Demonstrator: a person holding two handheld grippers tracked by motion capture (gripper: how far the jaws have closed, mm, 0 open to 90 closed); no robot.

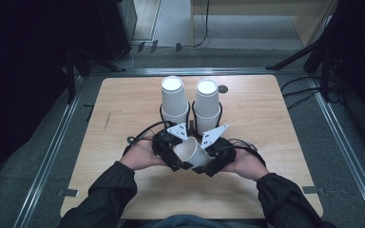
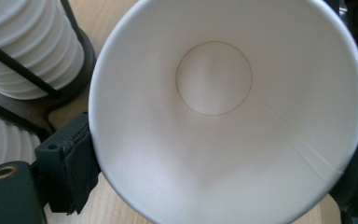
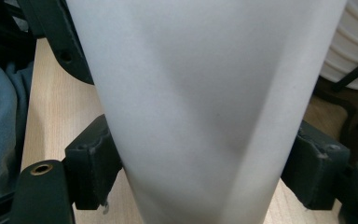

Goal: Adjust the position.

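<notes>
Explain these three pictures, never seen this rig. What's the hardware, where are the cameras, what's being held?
No robot arm here: a person sits at a wooden table and holds a hand-held two-jaw gripper in each hand. The high view looks down from above the person, whose forearms come in from the bottom. There the left gripper and the right gripper meet on one white paper cup, which lies tilted between them.

The other two pictures come from cameras riding on the grippers. The left gripper view looks into the cup's open mouth, with a black jaw on either side of the rim. The right gripper view looks along the cup's outer wall, with its jaws pressed on both sides.

Behind the grippers, two stacks of upside-down cups stand in black wire holders.
</notes>
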